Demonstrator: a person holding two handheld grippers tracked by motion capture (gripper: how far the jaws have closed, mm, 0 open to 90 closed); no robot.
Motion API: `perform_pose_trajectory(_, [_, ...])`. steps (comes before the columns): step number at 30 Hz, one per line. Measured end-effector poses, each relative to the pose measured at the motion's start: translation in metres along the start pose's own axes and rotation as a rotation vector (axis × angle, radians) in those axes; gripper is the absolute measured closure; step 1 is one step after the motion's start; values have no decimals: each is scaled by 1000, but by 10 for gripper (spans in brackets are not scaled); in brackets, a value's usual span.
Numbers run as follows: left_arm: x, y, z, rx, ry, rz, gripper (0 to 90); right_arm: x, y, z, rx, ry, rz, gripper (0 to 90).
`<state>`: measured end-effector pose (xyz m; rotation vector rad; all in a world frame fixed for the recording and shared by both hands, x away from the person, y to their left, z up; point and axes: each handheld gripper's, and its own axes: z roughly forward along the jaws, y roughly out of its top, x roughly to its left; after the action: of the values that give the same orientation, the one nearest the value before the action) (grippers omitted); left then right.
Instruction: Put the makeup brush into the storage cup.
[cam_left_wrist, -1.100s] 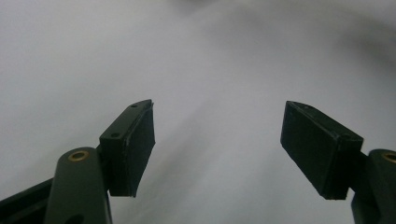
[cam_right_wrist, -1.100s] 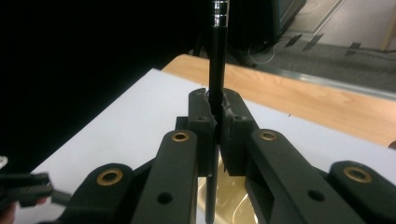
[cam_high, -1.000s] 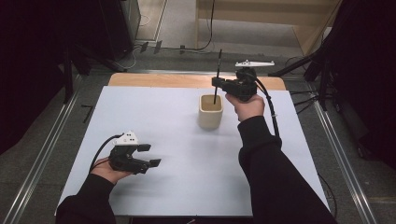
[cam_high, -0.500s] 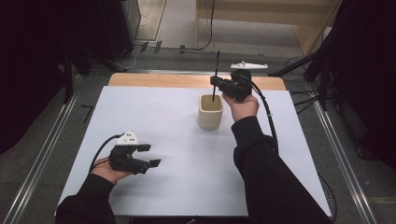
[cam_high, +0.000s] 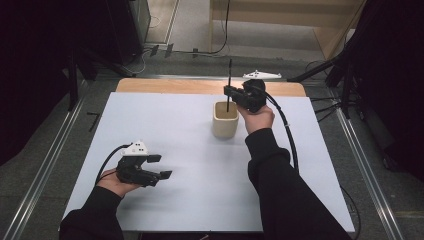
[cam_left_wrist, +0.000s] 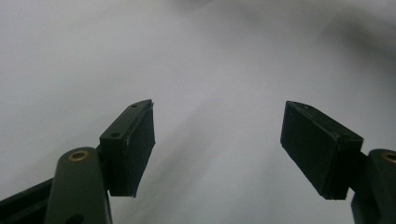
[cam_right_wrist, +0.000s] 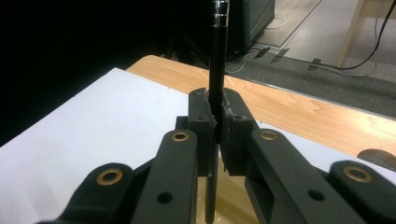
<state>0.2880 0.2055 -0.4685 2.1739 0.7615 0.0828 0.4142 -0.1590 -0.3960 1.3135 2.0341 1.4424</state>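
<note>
A cream cup (cam_high: 224, 121) stands upright near the back middle of the white table (cam_high: 200, 165). Above its mouth my right gripper (cam_high: 230, 93) is shut on a thin black pen (cam_high: 229, 82), held upright with its lower end inside the cup. In the right gripper view the pads pinch the pen (cam_right_wrist: 217, 60) at mid-length, and the cup's pale inside (cam_right_wrist: 233, 205) lies below. My left gripper (cam_high: 160, 166) rests low at the front left of the table, open and holding nothing. The left gripper view has its jaws wide apart over bare white surface, the gripper (cam_left_wrist: 217, 142) empty.
A wooden strip (cam_high: 165, 86) runs along the table's far edge. Metal rails (cam_high: 45, 165) flank the table on both sides, with dark floor and cables beyond. A black cable (cam_high: 285, 130) trails from the right gripper along the forearm.
The right hand has sunk a little with the pen, bringing its lower end deeper into the cup. The left hand has stayed put.
</note>
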Motion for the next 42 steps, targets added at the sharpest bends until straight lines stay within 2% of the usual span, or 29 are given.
perform_pose_trajectory(4, [0,0,0,-1,0,1,265,-2,-7,2,0,-5,6,859])
perform_pose_trajectory(11, [0,0,0,2,-2,6,265,-2,-18,5,0,13,12,859])
perform_pose_trajectory(15, [0,0,0,1,-2,6,265,-2,-26,8,23,17,17,858])
perform_pose_trajectory(20, [0,0,0,5,-3,8,265,-1,-33,9,26,20,18,858])
perform_pose_trajectory(26, [0,0,0,5,-2,9,265,-1,-38,8,42,30,18,856])
perform_pose_trajectory(30, [0,0,0,3,-3,6,265,0,-36,6,31,33,14,845])
perform_pose_trajectory(31, [0,0,0,2,-3,5,265,0,-35,5,27,37,13,806])
perform_pose_trajectory(32, [0,0,0,4,-3,6,265,1,-35,4,20,45,7,716])
perform_pose_trajectory(34, [0,0,0,5,-5,5,265,1,-34,3,-8,77,-16,473])
perform_pose_trajectory(35, [0,0,0,5,-4,7,266,2,-34,2,-14,67,-37,408])
perform_pose_trajectory(37, [0,0,1,5,-3,6,266,2,-34,1,-12,65,-59,348])
perform_pose_trajectory(42, [0,0,1,8,-3,8,265,-1,-34,-4,19,75,-35,309])
